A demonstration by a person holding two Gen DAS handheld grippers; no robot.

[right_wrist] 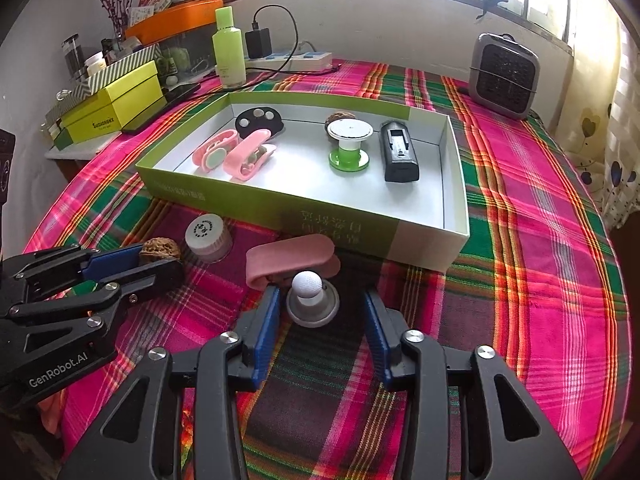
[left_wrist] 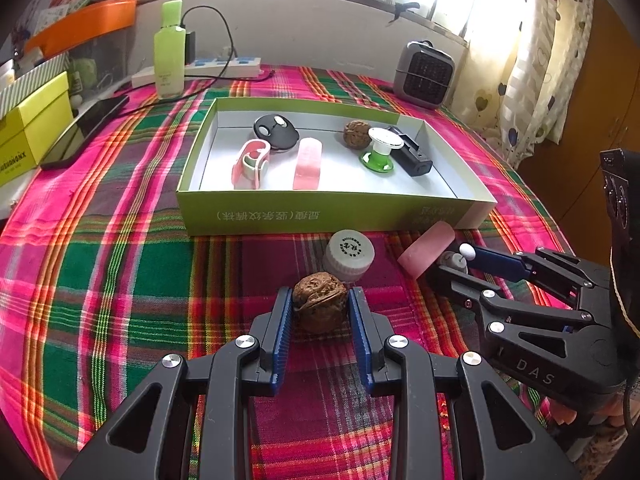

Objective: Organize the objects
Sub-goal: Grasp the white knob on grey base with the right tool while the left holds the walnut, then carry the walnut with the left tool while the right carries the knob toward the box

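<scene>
Both tongs bracket things: left (left_wrist: 320, 312) apparently pinching walnut (left_wrist: 319, 307).

Both tongs, left tongs (left_wrist: 320, 304) & right tongs (right_wrist: 320, 308): black linkage frames, blue ribbed pads, silver screws, white lettering.

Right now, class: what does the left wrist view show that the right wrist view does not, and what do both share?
Left wrist view only: the left tongs from behind, shut on the walnut.

Right wrist view only: the right tongs from behind, open around a white knob; dark jars at the far left.

Both: the green box, white cap, heater.
</scene>
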